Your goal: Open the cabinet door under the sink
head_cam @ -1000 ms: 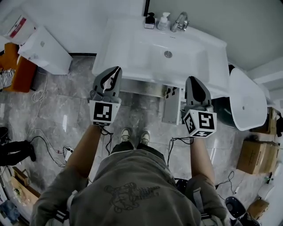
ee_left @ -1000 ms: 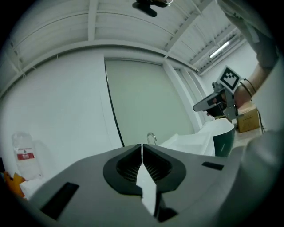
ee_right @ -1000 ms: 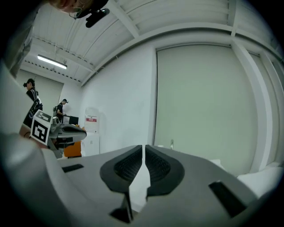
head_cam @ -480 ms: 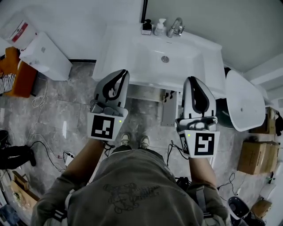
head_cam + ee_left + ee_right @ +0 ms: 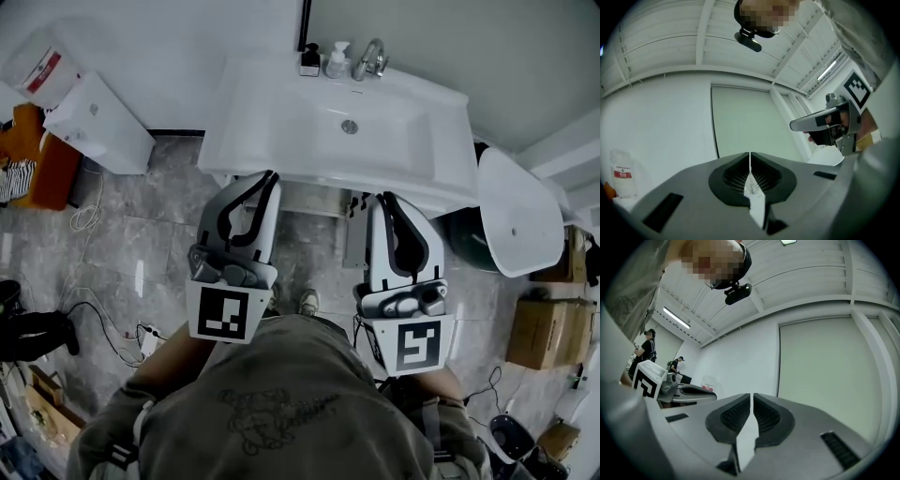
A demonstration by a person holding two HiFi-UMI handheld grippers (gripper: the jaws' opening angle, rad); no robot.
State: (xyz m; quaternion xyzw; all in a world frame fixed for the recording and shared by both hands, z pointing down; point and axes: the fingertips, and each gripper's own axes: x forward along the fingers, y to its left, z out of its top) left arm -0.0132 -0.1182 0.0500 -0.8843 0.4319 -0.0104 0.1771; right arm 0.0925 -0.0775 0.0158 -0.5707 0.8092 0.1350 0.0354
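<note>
The white sink [image 5: 281,122] stands against the wall, with its faucet [image 5: 370,58] at the back. Under it, a grey cabinet door [image 5: 352,239] stands swung out toward me; my right gripper hides part of it. My left gripper [image 5: 267,178] is raised in front of the sink's front edge, its jaws shut with nothing between them. My right gripper [image 5: 384,199] is level with it on the right, also shut and empty. In the left gripper view the left gripper [image 5: 750,155] faces a pale wall panel, and the right gripper [image 5: 752,397] does the same in its own view.
A dark bottle [image 5: 310,58] and a soap bottle [image 5: 336,59] stand by the faucet. A white oval lid [image 5: 516,211] is at the right and a white box [image 5: 98,122] at the left. Cables [image 5: 112,323] lie on the tiled floor. Cardboard boxes [image 5: 536,333] sit at the far right.
Both grippers have risen toward the camera from in front of the cabinet to the height of the sink's edge. Both stayed shut. The cabinet door has not moved.
</note>
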